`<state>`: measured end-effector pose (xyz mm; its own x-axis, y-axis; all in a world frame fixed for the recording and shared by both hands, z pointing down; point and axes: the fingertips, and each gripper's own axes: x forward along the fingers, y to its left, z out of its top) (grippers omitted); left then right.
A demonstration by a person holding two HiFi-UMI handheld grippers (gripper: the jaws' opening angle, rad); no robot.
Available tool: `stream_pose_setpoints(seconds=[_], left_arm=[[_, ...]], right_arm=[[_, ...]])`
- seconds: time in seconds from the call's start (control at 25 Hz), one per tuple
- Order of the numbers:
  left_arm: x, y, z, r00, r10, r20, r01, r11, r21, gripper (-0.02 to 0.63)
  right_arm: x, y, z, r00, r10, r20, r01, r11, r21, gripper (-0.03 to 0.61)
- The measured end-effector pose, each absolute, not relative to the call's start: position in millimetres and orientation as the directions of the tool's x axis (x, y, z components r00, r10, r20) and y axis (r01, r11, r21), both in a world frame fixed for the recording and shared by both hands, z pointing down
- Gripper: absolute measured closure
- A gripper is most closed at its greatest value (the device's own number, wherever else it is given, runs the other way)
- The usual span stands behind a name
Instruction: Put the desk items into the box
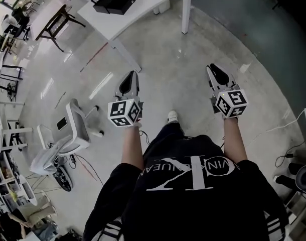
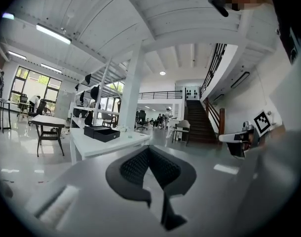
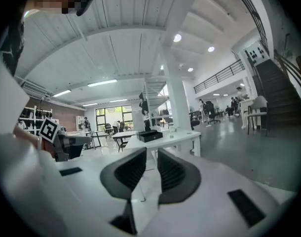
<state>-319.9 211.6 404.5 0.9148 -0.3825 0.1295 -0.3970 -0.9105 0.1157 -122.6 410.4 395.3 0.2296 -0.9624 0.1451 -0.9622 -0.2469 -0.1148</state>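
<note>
Standing over bare floor [image 1: 193,49], well apart from the white table [image 1: 152,4] at the far left. Holding the left gripper [image 2: 149,149] with tips pressed together, pinching nothing. Holding the right gripper [image 3: 151,154] with jaws a narrow slit apart, likewise empty. Spotting the black box [image 1: 116,0] lying on that table, nothing reaching it yet. Finding the desk items too small to make out from here. Guessing at light, hard, perhaps slippery pieces, best pinched across the narrow middle. Judging the box stiff and flat, probably staying put while being filled.
</note>
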Motion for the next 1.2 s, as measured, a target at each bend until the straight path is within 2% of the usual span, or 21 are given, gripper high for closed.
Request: stream_pose_setpoints(seconds=[0.6,1.2], left_arm=[[-221.1,104.0,420.1,0.939,-0.307,0.155,-0.328,-0.935,0.132,0.604],[-188.4,64.4,425.9,0.943,-0.299,0.147,-0.322,-0.931,0.169,0.604]], right_arm=[[-42.1,311.9,413.4,0.286,-0.941,0.183,-0.941,-0.311,-0.130,0.538],[-3.0,275.8,409.2,0.307,-0.935,0.180,-0.934,-0.332,-0.133,0.537]])
